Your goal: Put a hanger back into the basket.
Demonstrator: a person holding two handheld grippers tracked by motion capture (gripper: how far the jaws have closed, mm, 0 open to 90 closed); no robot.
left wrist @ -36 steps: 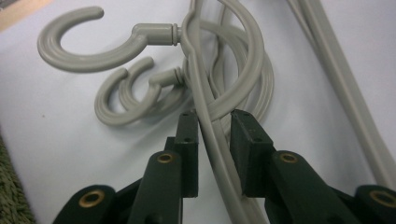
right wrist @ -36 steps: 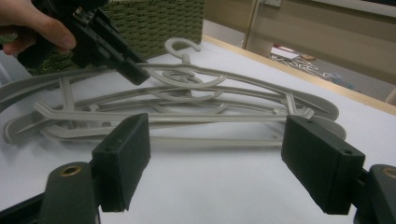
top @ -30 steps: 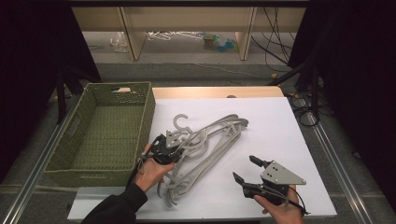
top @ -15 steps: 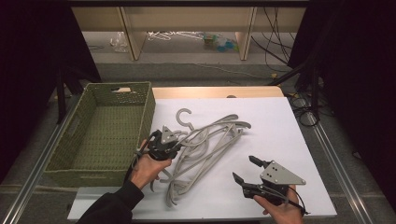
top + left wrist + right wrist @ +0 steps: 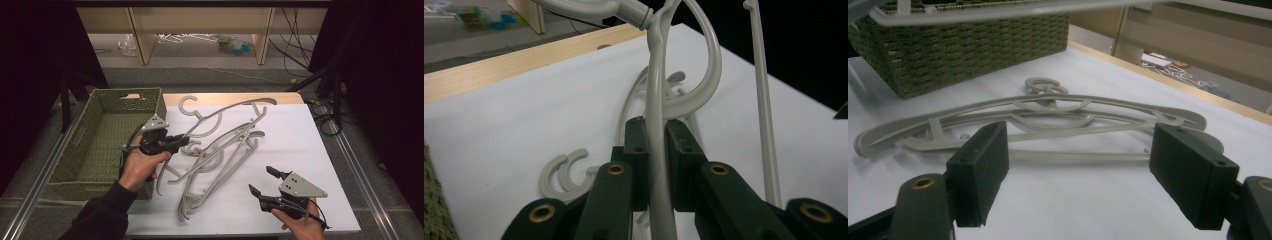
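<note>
My left tongs [image 5: 184, 142] are clamped tight on the shoulder bar of a grey hanger [image 5: 227, 111], just below its hook, as the left tongs' view [image 5: 656, 155] shows the pads pinching the thin bar [image 5: 655, 115]; the hanger is tilted up off the white tabletop [image 5: 310, 150], its far end high, just right of the woven basket [image 5: 90, 150]; my right tongs [image 5: 260, 182] hover wide open and empty near the front edge, with the pile of hangers [image 5: 1048, 112] lying flat ahead of them. I judge the work barely begun: the basket looks empty, one hanger is being lifted toward it, and the rest of the tangled pile [image 5: 215, 165] is left on the tabletop. Compared with a second ago, the gripped hanger has risen and swung so its hook [image 5: 189, 104] sits nearer the basket's far corner; my left hand is higher; the right hand has not shifted.
</note>
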